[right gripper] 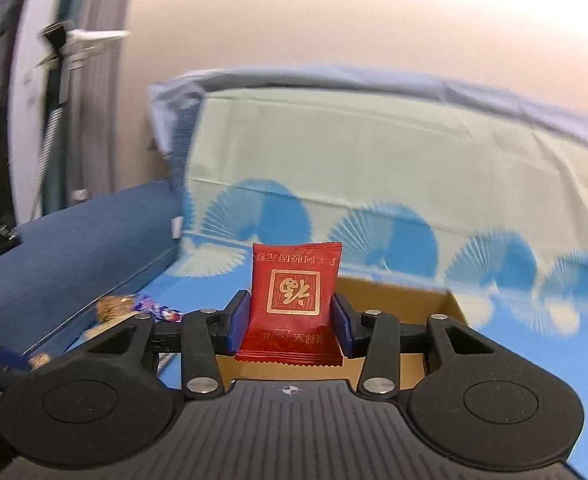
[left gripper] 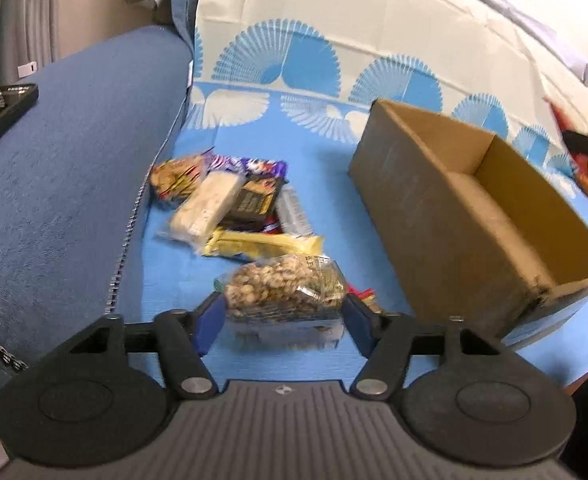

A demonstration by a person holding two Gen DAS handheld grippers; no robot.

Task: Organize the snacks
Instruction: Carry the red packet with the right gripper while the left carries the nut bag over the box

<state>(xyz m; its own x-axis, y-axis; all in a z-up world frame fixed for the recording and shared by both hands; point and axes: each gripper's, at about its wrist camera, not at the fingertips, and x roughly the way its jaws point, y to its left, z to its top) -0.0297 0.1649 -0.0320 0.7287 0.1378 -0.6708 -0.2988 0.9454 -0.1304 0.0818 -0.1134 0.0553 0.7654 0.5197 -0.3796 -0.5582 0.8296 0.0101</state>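
two packets are gripped: left gripper pinches a clear nut bag, right gripper a red foil sachet above the seemingly empty brown cardboard box; several snacks remain on the blue cloth.

On the cloth-covered sofa seat a heap of snack packets lies at about eleven o'clock from the left gripper, with the sofa armrest off at nine o'clock. The cardboard box sits at two o'clock, well apart from the heap. A bag of nuts sits between the left gripper's fingers, nearer than the heap; a sealed packet stands between the fingers of the right gripper, with the box behind and below it.
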